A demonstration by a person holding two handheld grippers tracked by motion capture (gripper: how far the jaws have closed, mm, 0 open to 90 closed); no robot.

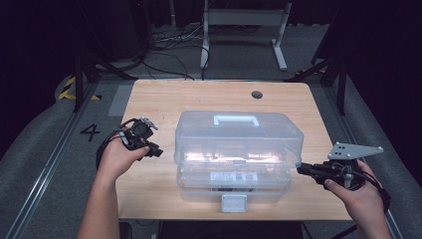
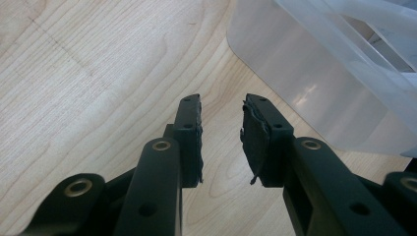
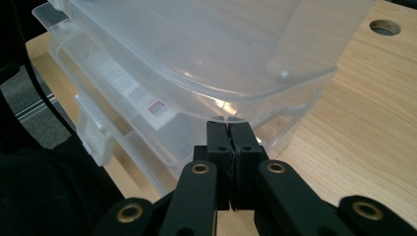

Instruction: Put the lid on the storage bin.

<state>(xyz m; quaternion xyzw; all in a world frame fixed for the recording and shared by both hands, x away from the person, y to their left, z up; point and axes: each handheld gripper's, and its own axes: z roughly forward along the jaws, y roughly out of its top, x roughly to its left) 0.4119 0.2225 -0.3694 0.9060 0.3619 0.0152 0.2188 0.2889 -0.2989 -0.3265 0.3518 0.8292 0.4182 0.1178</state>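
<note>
My right gripper (image 1: 300,169) sits at the right end of the clear plastic toolbox (image 1: 238,149), jaws pressed tight together, tips right at the rim of the lid (image 3: 196,54). Looking along my own jaws in the right gripper view, my closed pair (image 3: 228,129) meets the lid's edge just where it curves round the corner; whether I'm pinching that thin lip or only touching it, I can't tell from here. The lid stands lifted off the lower tray (image 3: 147,132) on this side, a gap between the two.

My left gripper (image 1: 155,151) is off to the toolbox's left, near its end wall but not touching. In the left gripper view my fingers (image 2: 222,137) stand apart with nothing between them, just bare table (image 2: 88,88) below, and the box's frosted wall (image 2: 314,93) rises to the upper right of my tips.

From the high view I get what my own cameras miss: the box lies in the middle of the wooden table (image 1: 149,99), white handle (image 1: 234,119) on top, front latch (image 1: 234,202) at the near edge, a label (image 1: 234,177) showing through the front. My right gripper view adds the close detail: that label through the plastic, and the round hole (image 3: 384,27) in the tabletop beyond.
</note>
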